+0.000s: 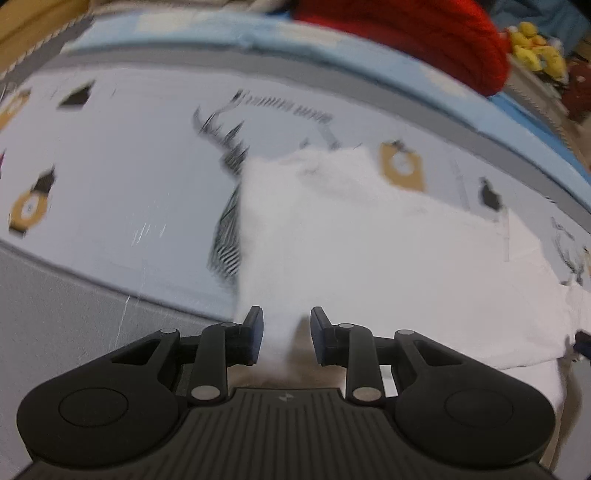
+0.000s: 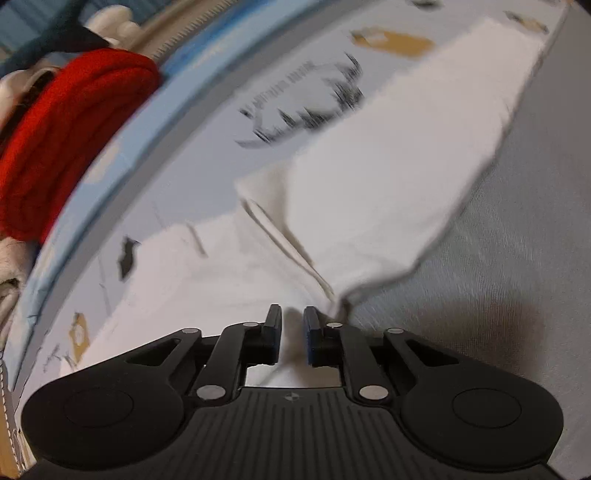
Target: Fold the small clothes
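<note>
A: Item one?
B: White garment (image 1: 369, 251), small, plain, soft cotton look; blurred in both views. It lies on a pale printed sheet (image 1: 110, 155) marked with black sketch lines and tan tag shapes.

A: Condition?
B: Partly lifted. One long fold rises from the sheet; a hemmed edge shows in the right wrist view (image 2: 388, 184).

A: Left gripper (image 1: 286, 332)?
B: Jaws partly apart. A strip of the white cloth runs between them, against the left pad; the other pad stands clear of it. Whether it is pinched I cannot tell.

A: Right gripper (image 2: 291, 332)?
B: Jaws nearly together, white cloth in the narrow gap. A firm hold cannot be confirmed.

A: Edges, room?
B: Grey fabric (image 2: 517, 258) just beside the garment. A blue border (image 1: 369, 40) bounds the far side, with a red knitted item (image 1: 424, 33) on it. The sheet left of the garment lies bare.
</note>
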Tool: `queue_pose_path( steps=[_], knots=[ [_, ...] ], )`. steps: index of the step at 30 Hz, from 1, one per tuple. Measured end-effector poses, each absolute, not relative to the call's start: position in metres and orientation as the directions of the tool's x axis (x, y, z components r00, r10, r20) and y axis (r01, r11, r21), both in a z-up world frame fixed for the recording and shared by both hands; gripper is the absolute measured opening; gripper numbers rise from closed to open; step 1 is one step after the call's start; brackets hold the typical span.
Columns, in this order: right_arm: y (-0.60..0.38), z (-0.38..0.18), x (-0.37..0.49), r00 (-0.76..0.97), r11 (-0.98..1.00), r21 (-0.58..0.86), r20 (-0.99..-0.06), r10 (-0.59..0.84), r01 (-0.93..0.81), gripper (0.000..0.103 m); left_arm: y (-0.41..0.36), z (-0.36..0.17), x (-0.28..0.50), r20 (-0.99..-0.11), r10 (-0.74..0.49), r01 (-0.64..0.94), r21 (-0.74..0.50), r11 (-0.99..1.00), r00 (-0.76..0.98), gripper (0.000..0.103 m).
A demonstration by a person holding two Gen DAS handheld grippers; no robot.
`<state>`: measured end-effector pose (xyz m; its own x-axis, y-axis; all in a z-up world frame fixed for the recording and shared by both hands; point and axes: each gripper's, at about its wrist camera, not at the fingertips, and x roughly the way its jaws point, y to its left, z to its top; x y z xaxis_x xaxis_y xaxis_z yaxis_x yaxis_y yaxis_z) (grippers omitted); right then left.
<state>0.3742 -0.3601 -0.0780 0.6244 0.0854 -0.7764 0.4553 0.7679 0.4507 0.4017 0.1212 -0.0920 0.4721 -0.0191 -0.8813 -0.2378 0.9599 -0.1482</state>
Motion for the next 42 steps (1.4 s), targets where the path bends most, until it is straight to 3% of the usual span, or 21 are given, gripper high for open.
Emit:
queue_pose_path(
  steps=[14,24,38,40,42],
  knots=[
    [-0.483,-0.068,0.357,0.684,0.68,0.466,-0.726,-0.071,0.565,0.017,0.068,-0.085,0.411,-0.861,-0.034,-0.121,-0.11,0.987,0.507,0.037],
    [-0.588,-0.096,0.346,0.7,0.582,0.501,-0.692,-0.174,0.64,0.019,0.053,-0.086,0.415,-0.856,-0.065,-0.1,-0.134,0.986,0.513,0.037],
    [-0.633,-0.134,0.366,0.738,0.442,0.609,-0.635,-0.226,0.659,0.023,0.052,-0.089,0.416,-0.857,-0.078,-0.091,-0.144,0.985,0.51,0.037],
    [-0.631,-0.136,0.368,0.745,0.445,0.612,-0.624,-0.237,0.654,0.022,0.052,-0.089,0.416,-0.856,-0.08,-0.087,-0.144,0.986,0.511,0.037],
    [-0.628,-0.134,0.37,0.739,0.458,0.595,-0.623,-0.256,0.66,0.006,0.053,-0.089,0.415,-0.855,-0.08,-0.087,-0.144,0.986,0.512,0.037]
  ],
)
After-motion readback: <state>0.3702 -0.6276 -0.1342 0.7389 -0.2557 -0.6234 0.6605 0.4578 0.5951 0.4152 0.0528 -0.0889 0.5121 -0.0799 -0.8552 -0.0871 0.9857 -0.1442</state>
